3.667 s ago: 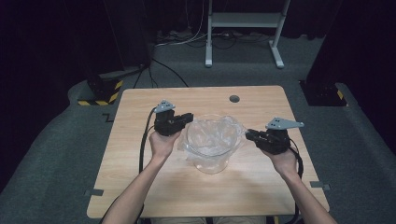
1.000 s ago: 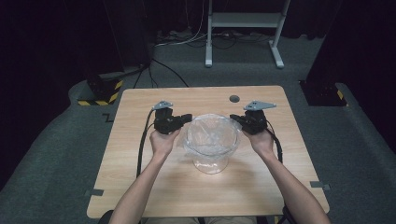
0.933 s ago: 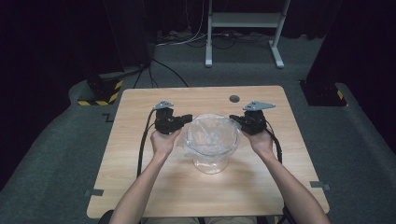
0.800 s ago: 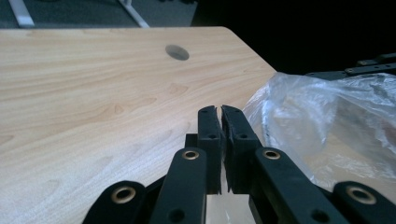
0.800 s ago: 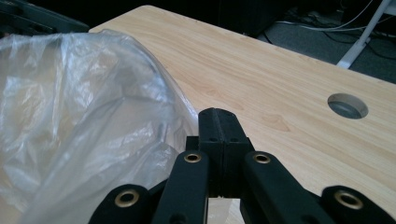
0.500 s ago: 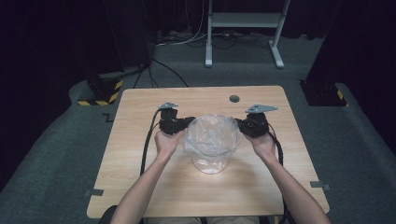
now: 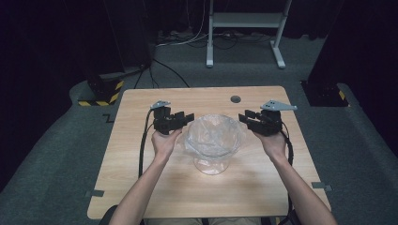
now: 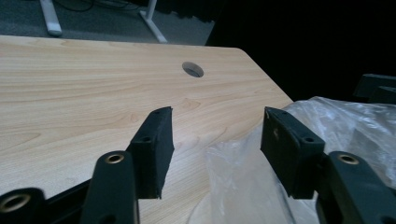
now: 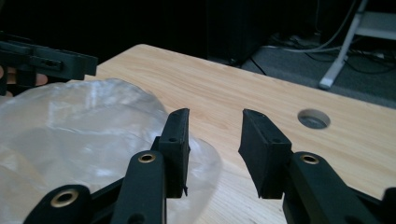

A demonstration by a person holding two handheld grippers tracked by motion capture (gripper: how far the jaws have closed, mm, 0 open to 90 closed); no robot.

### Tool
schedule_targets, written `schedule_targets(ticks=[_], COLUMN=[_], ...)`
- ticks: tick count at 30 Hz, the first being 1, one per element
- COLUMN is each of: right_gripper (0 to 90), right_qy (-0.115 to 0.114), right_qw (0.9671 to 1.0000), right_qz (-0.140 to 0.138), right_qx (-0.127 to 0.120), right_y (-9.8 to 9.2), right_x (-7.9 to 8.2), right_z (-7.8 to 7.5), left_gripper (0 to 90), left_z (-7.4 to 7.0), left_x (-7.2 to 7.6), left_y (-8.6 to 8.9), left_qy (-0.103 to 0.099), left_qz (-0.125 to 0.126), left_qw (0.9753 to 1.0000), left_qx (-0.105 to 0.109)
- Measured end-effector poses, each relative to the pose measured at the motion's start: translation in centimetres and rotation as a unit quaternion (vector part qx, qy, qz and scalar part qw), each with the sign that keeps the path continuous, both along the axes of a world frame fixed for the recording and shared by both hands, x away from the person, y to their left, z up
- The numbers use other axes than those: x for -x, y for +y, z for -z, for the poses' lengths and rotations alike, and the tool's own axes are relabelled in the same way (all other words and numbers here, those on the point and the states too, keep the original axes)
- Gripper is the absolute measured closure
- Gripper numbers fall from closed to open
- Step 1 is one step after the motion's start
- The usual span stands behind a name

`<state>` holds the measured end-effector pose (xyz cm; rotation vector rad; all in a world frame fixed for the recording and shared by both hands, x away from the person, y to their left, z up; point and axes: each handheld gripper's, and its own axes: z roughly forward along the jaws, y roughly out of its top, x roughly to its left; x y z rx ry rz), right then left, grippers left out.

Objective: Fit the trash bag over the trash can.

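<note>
A clear bowl [image 7: 212, 164] stands mid-table with a thin clear plastic bag [image 7: 213, 136] draped in and over its rim. My left gripper [image 7: 187, 119] is at the bag's left edge and my right gripper [image 7: 245, 117] at its right edge, both at rim height. In the left gripper view the left gripper [image 8: 217, 126] is open wide, with the bag [image 8: 355, 126] under its right jaw and reaching into the gap low down. In the right gripper view the right gripper [image 9: 215, 123] is open with a narrower gap, and the bag [image 9: 70, 130] lies beneath its left jaw.
The wooden table [image 7: 141, 187] has a round cable hole [image 7: 235, 99] at the back. Behind it on the grey carpet stand a white desk frame [image 7: 244, 23] and a black base with yellow-black tape [image 7: 101, 91]. Cables trail from both grippers along the forearms.
The right gripper has moved from the table's right side up and in to the bag's right edge. The left gripper edged slightly toward the bag. The bag's loose edges look drawn in closer.
</note>
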<state>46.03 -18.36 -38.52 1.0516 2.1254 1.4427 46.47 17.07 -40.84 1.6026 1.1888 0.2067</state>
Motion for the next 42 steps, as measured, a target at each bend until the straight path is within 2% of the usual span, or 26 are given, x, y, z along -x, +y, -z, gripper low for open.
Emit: schedule_targets(ticks=[9,13,20,23,28,31,35,38,42], right_gripper=[58.9,56.8,53.5,52.2,51.4,58.2,76.4,84.7,89.4], right_qy=[-0.028,-0.036,-0.045,-0.044,-0.045,-0.053,-0.051,-0.049,-0.049], right_qw=[0.9988,0.9976,0.9958,0.9949,0.9930,0.9917,0.9907,0.9917,0.9930], right_qz=[-0.041,-0.058,-0.080,-0.088,-0.096,-0.092,-0.089,-0.083,-0.074], right_qx=[-0.004,0.009,0.010,0.020,0.052,0.073,0.089,0.085,0.078], right_y=[1.1,1.7,1.9,2.2,3.0,3.4,3.6,3.4,2.9], right_x=[1.2,2.1,3.4,3.9,4.4,4.5,4.2,4.0,3.6], right_z=[-1.5,-1.7,-2.2,-2.0,-1.3,-0.8,-0.2,0.0,0.0], left_gripper=[37.5,37.1,37.3,37.6,37.8,37.8,37.2,36.6,36.1], left_z=[-0.5,-0.4,-0.5,-0.2,0.3,0.3,0.3,0.2,0.2], left_x=[1.1,1.0,0.5,0.2,-0.4,-0.4,-0.4,-0.3,-0.1], left_y=[-0.7,-1.2,-1.6,-1.9,-2.4,-2.6,-2.7,-2.7,-2.7], left_qy=[-0.010,-0.010,-0.015,-0.012,-0.007,-0.010,-0.012,-0.016,-0.015], left_qz=[0.024,0.030,0.033,0.035,0.039,0.045,0.051,0.053,0.057], left_qw=[0.9996,0.9992,0.9990,0.9989,0.9987,0.9985,0.9980,0.9977,0.9975], left_qx=[-0.015,-0.023,-0.026,-0.029,-0.031,-0.030,-0.036,-0.039,-0.040])
